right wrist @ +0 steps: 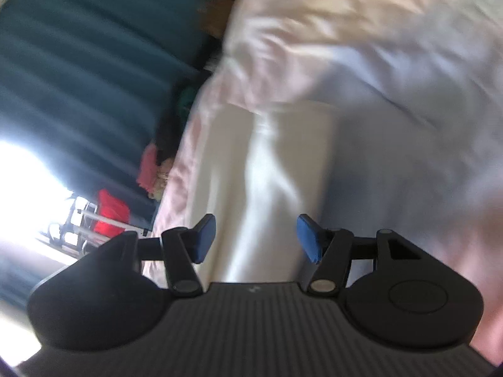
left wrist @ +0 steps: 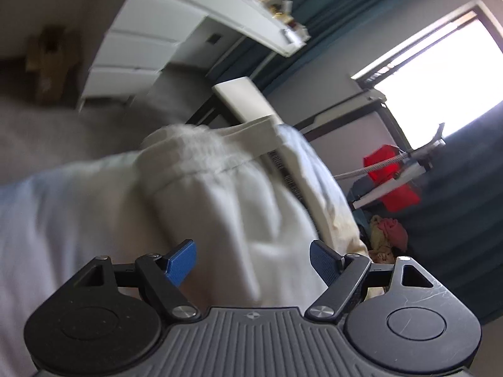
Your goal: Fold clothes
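No text, brand, number or label can be read in either view; the dark strip of marks on the white garment is too blurred to read.

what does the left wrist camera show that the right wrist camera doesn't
Only the left wrist view shows the white drawer unit, the cluttered shelf and the garment's waistband. Only the right shows the pinkish bedsheet. Both show the cream garment, teal curtain, a red object, and open grippers.
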A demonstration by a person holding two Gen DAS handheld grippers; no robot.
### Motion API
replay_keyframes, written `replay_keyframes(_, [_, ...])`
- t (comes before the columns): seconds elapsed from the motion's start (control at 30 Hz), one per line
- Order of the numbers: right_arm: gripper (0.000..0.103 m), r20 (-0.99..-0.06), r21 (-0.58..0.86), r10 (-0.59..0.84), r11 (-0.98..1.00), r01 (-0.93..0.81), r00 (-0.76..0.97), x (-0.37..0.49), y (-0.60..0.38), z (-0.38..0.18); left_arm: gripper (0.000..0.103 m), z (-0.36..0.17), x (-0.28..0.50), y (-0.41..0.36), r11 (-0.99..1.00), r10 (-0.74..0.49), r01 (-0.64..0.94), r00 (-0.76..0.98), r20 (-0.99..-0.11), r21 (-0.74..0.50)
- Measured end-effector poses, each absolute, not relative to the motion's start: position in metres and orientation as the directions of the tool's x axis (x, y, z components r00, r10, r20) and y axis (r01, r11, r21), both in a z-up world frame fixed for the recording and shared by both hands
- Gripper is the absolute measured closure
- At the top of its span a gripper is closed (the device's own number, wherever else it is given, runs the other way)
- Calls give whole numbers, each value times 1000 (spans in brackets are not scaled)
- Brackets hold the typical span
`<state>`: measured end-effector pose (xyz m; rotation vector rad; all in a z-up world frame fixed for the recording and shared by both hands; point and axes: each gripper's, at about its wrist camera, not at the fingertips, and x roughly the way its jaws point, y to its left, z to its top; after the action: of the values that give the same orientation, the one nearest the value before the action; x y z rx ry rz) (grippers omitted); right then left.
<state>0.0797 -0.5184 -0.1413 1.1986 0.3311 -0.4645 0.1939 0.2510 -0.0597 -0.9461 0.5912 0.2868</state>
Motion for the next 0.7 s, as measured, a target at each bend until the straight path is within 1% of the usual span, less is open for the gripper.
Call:
replay_keyframes(0.07, [43,-483,824,-167,243,511,859,69,-520,-142,22,-69,186,256,538,5,-522,787,-617,-662])
replay_keyframes(0.13, [43,-479,847,-111,202,492,871,72,-523,-151,22,-81,188,262,496,-26,-526,786,-618,-690])
replay_keyframes(0.23, [43,-491,843,-25,237,483,871,94,-524,-171,24,-99,199,264,428,-99,-504,799,-593,-750])
replay_keyframes(0.3, [43,-492,835,6,288,469,871,112,-526,-184,24,-103,214,259,480,-79,-482,808,-583,-733])
replay_keyframes(0.43, [48,-470,834,-51,300,462,881,130,-534,-191,25,-108,236,248,546,-11,-472,822,-569,-692])
replay_keyframes(0.47, [49,-463,835,-68,301,461,884,134,-536,-192,29,-109,241,245,558,8,-473,825,-566,-682])
replay_keyframes(0.5, [51,-457,835,-86,302,460,886,138,-538,-193,34,-110,243,247,539,25,-489,823,-567,-686])
replay_keyframes(0.53, [59,-450,835,-103,303,459,887,142,-540,-194,38,-111,244,248,518,42,-505,821,-569,-691])
replay_keyframes(0.57, [68,-443,836,-121,304,457,889,145,-542,-196,50,-113,246,250,497,58,-520,819,-571,-695])
replay_keyframes(0.6, [74,-435,836,-138,304,456,890,149,-545,-197,63,-113,248,253,481,66,-532,814,-576,-697])
replay_keyframes(0.63, [83,-428,836,-155,305,455,890,153,-547,-198,71,-112,255,254,491,65,-546,800,-596,-679])
replay_keyframes(0.67, [86,-420,837,-173,306,454,891,157,-549,-199,83,-107,258,255,511,67,-552,790,-609,-659])
replay_keyframes(0.7, [87,-412,837,-190,307,453,891,161,-551,-200,87,-102,258,257,522,68,-543,795,-602,-658])
